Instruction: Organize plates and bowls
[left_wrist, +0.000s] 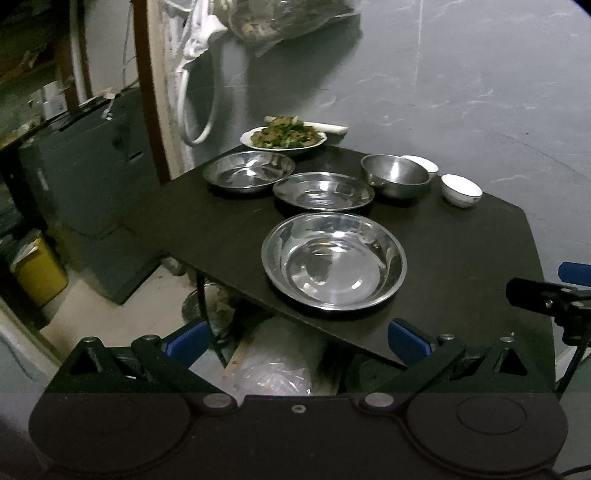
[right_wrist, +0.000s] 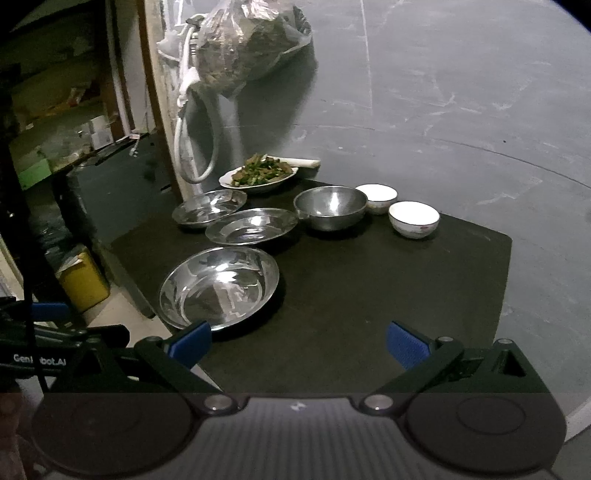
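Left wrist view: left claw spread wide, empty, short of the dark tabletop. Right claw likewise released. Three steel plates, a steel bowl and two white bowls sit unstacked.

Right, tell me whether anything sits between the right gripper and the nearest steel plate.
Nothing visible does. The right gripper is open above bare table, and the nearest steel plate lies just ahead by its left finger, with no other dish between them.
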